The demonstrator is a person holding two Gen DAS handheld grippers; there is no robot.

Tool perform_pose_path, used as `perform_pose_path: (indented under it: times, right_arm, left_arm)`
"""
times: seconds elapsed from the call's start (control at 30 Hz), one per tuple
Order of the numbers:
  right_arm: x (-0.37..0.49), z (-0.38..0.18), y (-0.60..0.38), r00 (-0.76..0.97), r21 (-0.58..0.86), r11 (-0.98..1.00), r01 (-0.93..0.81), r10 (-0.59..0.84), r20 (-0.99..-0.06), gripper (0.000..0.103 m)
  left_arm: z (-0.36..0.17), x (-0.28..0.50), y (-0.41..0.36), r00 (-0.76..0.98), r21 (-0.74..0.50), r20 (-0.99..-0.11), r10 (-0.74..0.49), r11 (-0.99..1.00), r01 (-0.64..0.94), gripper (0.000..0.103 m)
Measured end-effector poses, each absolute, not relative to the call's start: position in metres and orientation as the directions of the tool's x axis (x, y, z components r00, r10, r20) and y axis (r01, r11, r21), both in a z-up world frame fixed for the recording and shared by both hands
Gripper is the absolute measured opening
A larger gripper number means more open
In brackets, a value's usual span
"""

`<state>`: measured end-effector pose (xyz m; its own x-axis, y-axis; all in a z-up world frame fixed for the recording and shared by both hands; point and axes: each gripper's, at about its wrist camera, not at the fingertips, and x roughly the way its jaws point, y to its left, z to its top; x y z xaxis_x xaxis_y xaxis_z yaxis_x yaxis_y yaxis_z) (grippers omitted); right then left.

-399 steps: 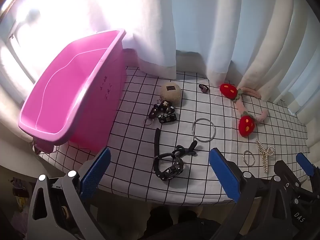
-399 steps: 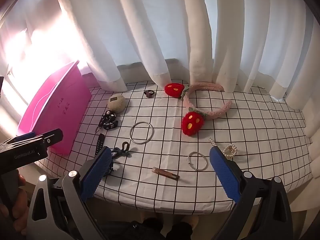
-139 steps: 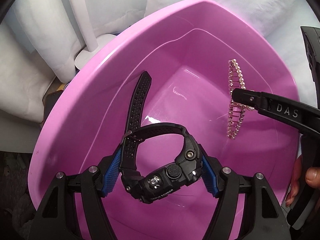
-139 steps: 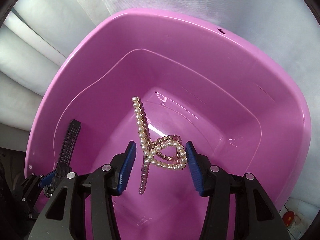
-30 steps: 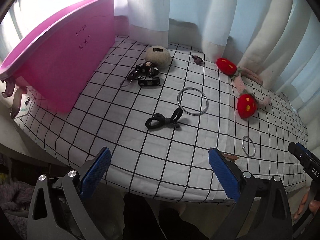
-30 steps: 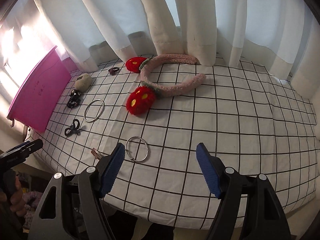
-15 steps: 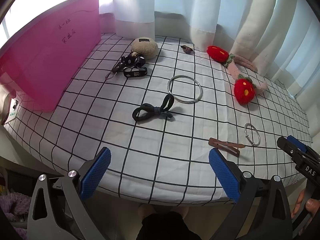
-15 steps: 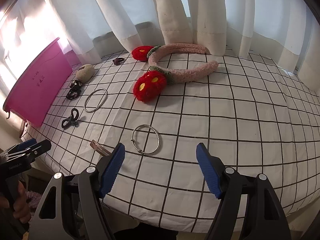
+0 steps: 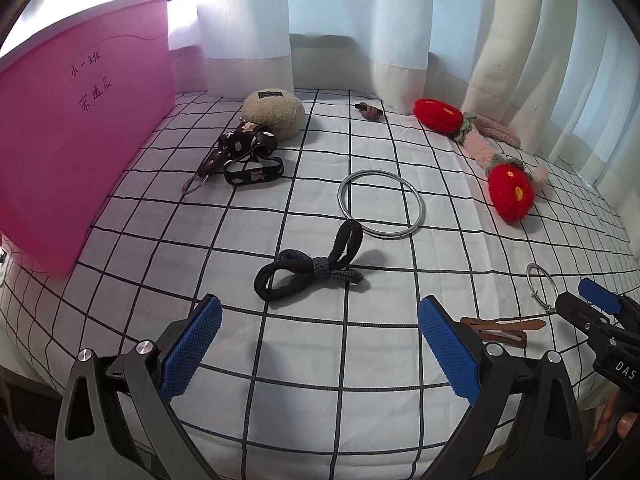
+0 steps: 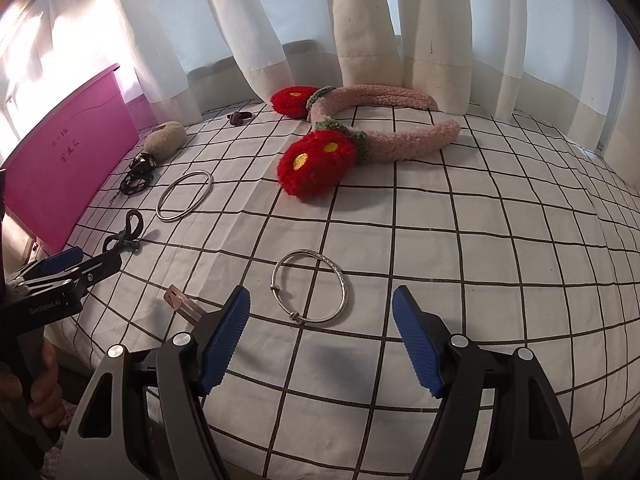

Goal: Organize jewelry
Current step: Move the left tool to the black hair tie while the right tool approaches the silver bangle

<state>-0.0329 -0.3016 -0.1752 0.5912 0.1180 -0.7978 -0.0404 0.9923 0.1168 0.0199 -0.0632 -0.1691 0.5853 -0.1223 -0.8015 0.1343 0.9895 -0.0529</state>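
Both grippers have dropped closer to the checked cloth (image 9: pixel 168 240) since a second ago; the watch and pearl clip seen held over the tub earlier are gone from the cloth.

Pink tub (image 9: pixel 76 136) at the left edge – handwritten characters on its side wall, roughly legible as two short lines; inside hidden from both views. White curtain (image 10: pixel 360 20) behind.

Pink plush headband (image 10: pixel 400 136) with red strawberries near the curtain, partly cut by the folds in the left view. Beige pouch (image 9: pixel 274 110) carries a small dark label, text too small to read. Large steel ring (image 9: pixel 380 204) mid-cloth, black hair tie (image 9: pixel 308 272) just in front of it. Patterned strap with key ring (image 9: pixel 244 156) beside the pouch. Silver bangle (image 10: pixel 310 292) near the front edge, brown clip (image 9: pixel 500 328) beside it – half hidden behind a finger in both views. Small dark item by the curtain (image 9: pixel 370 110), can't identify.

Left gripper (image 9: pixel 320 344): jaws wide, empty, hair tie just ahead; body reads "GenRobot.AI". Right gripper (image 10: pixel 322 340): jaws wide, empty, bangle just ahead; body reads "DAS".
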Motion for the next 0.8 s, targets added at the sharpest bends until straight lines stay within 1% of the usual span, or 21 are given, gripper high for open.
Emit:
perform_pose_path:
  times: [0.17,0.43,0.6,0.7,0.8]
  right_arm:
    - [-0.03,-0.184,-0.3,0.611,0.085,0.995,-0.058,0.102,-0.785,0.07]
    - [-0.027,-0.193,-0.295,0.612,0.042,0.997,-0.062,0.071,-0.788,0.07]
    - [-0.024,-0.194,-0.29,0.612,0.01,0.998,-0.064,0.047,-0.789,0.07]
    - [-0.024,-0.195,-0.286,0.615,-0.011,0.998,-0.063,0.03,-0.788,0.072]
    - [-0.023,-0.195,-0.285,0.619,-0.011,0.999,-0.049,0.021,-0.785,0.073]
  left_arm:
    - [-0.176,0.024,-0.067,0.601,-0.063,-0.788,-0.135,0.988,0.14,0.097]
    - [-0.185,0.033,-0.075,0.599,-0.037,-0.79,-0.131,0.985,0.166,0.097]
    - [-0.19,0.04,-0.072,0.588,-0.055,-0.797,-0.137,0.986,0.155,0.097]
    - [-0.192,0.046,-0.073,0.585,-0.038,-0.802,-0.118,0.988,0.147,0.097]
    - [-0.191,0.053,-0.071,0.58,-0.059,-0.804,-0.131,0.988,0.141,0.097]
